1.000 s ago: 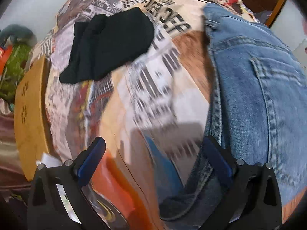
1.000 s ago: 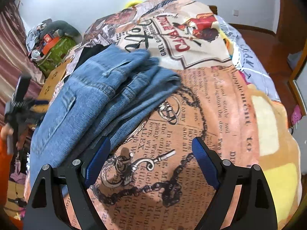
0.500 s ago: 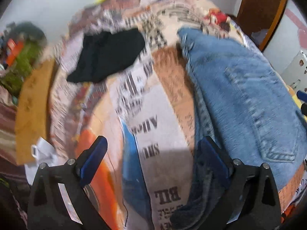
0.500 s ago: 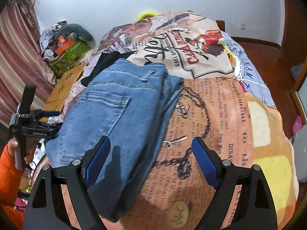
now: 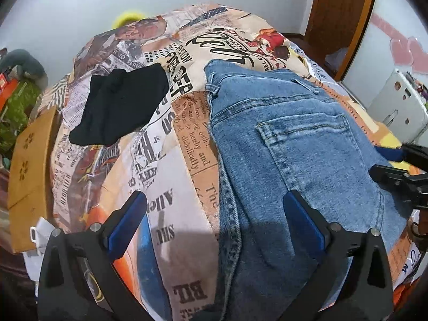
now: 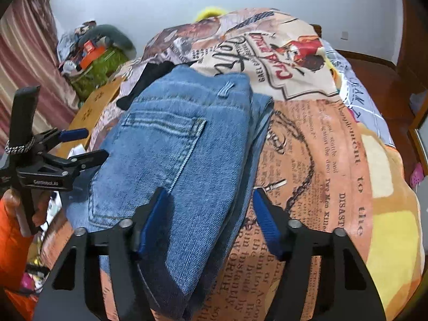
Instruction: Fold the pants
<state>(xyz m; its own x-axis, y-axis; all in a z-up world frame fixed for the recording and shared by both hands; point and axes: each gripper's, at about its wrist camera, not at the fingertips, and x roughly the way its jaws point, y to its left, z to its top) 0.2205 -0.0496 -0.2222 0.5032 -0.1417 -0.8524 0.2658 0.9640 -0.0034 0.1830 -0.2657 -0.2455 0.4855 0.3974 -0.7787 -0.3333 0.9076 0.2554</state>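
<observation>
jeans (image 6: 171, 160) near end cut off; black garment (image 6: 149, 80) mostly hidden.

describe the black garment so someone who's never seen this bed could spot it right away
Start at the bed's newspaper-print blanket. The folded blue jeans lie on it; just past their waistband edge, toward the cardboard box, sits the black garment. It is the only plain, dark, unprinted patch on the blanket.

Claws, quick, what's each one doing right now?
Left claw: open, holding nothing, above the jeans' edge.
Right claw: open, straddling the folded jeans, not clamped.
</observation>
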